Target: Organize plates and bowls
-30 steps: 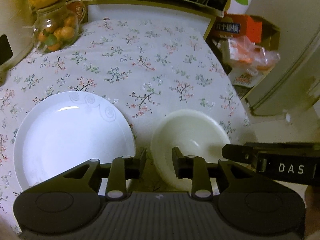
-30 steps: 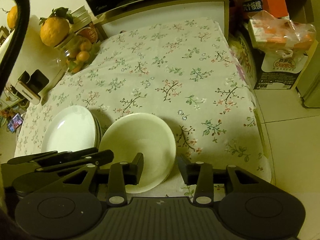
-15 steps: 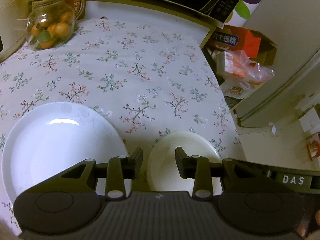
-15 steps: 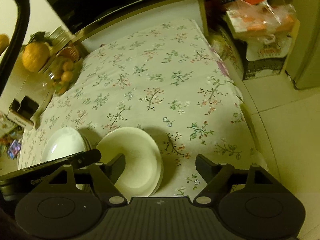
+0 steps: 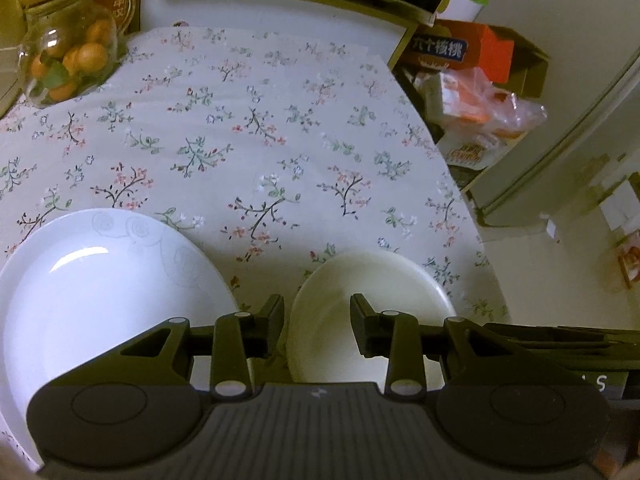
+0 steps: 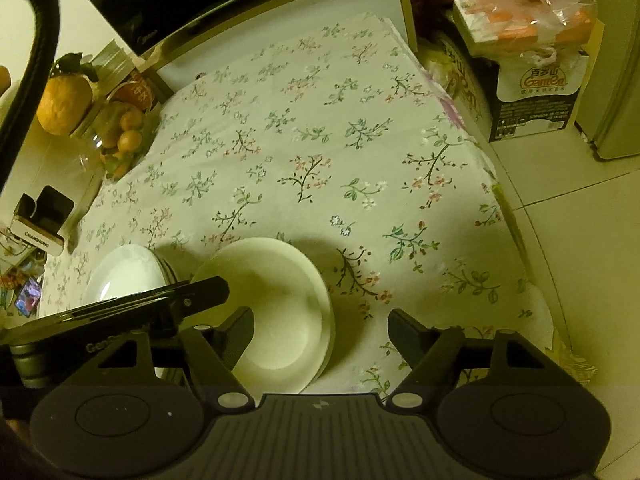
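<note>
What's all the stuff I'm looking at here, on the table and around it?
Plates: a stack, exact count unclear, white, near left of the table.
Bowls: at least two nested, cream, near edge, right of the plates.
Tablecloth: one, pale with floral sprigs, covering the table.
Glass jar: one, clear, holding small orange fruits, far left corner.
Large citrus fruit: one, yellow-orange, on top of the jar.
Cartons and bags: several, orange, white and black, piled right of the table.
Left gripper: one, black, open, above the gap between plates and bowls.
Right gripper: one, black, open wide, over the bowls' right side.
</note>
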The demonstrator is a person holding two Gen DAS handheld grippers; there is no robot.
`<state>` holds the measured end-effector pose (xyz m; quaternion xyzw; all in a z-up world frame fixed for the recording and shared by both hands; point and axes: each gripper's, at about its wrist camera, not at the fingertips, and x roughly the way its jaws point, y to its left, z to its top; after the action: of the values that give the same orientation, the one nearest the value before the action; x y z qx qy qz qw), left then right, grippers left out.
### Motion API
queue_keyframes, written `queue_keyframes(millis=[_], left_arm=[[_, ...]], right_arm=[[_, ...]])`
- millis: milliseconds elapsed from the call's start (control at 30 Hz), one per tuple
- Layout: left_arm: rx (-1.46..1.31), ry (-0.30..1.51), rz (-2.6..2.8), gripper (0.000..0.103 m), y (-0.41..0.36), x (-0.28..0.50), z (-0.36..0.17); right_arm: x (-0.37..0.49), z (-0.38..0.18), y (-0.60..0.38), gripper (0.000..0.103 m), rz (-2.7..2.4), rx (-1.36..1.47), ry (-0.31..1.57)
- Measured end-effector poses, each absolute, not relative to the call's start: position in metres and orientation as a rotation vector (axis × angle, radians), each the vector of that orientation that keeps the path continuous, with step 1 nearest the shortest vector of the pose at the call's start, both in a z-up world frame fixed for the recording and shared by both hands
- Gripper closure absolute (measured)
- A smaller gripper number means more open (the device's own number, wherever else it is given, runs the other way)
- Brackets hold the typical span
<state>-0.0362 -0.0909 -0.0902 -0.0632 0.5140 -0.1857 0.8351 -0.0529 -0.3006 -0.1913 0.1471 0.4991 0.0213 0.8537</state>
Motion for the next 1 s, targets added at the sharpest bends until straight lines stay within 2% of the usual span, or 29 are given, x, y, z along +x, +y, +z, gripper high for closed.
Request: queue_keyframes(millis=[367, 467, 500, 533, 567, 600, 633, 833, 1000], left_arm=[[-0.049, 1.121, -0.398, 0.078, -0.100, -0.043, -0.102], [-0.020, 1.116, -0.404, 0.077, -0.103, -0.046, -0.104], [-0.003, 1.108, -0.406, 0.077, -0.104, -0.047, -0.104], [0.022, 1.096, -0.405, 0.079, -0.106, -0.049, -0.103], [0.053, 1.081, -0.405, 0.081, -0.109, -0.051, -0.103], [0.083, 1.068, -0.401, 0.087, -0.111, -0.053, -0.102], [0.108, 1.059, -0.399, 0.090, -0.114, -0.054, -0.101], [0.105, 1.045, -0.403, 0.091, -0.113, -0.056, -0.096], [0.092, 1.042, -0.392, 0.091, -0.113, -0.058, -0.093]], right_arm=[[-0.048, -0.210, -0.294, 0.046, 0.052, 0.310, 1.122], [-0.047, -0.215, -0.292, 0.055, 0.048, 0.300, 1.145], [-0.046, -0.216, -0.291, 0.064, 0.049, 0.297, 1.148], [-0.046, -0.217, -0.290, 0.068, 0.052, 0.294, 1.152], [-0.046, -0.218, -0.289, 0.077, 0.055, 0.294, 1.156], [-0.045, -0.219, -0.288, 0.080, 0.057, 0.294, 1.159], [-0.045, -0.220, -0.287, 0.080, 0.049, 0.286, 1.160], [-0.046, -0.216, -0.291, 0.089, 0.012, 0.275, 1.135], [-0.048, -0.213, -0.292, 0.089, 0.008, 0.262, 1.117]])
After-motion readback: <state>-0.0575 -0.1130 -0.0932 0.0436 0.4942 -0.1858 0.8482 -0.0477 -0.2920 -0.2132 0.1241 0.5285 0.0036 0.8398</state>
